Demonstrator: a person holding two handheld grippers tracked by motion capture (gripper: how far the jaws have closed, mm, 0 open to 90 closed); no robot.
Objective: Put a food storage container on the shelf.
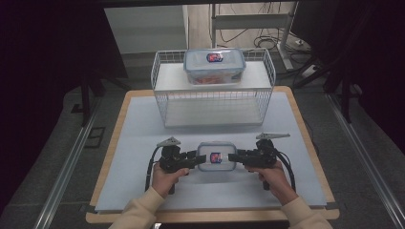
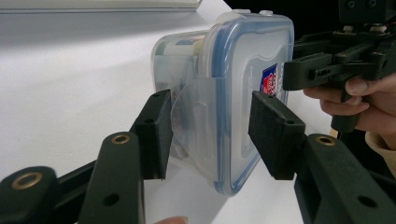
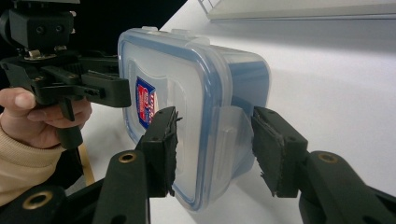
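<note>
— What are the grippers doing?

— I'm watching the left gripper (image 1: 193, 160) and right gripper (image 1: 235, 158) pinching the end latches of the small container (image 1: 216, 156), which is sitting near the front of the grey mat (image 1: 138, 143).

— Risk?

— Slick, rounded clear plastic (blue-rimmed lid): uneven squeezing is threatening to pop a flap or let it slip.

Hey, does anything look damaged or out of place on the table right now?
One thing: the pad on a right gripper finger looks torn and ragged along its edge. Otherwise the small container sits flat between both grippers, lid on, and nothing is spilled.
</note>
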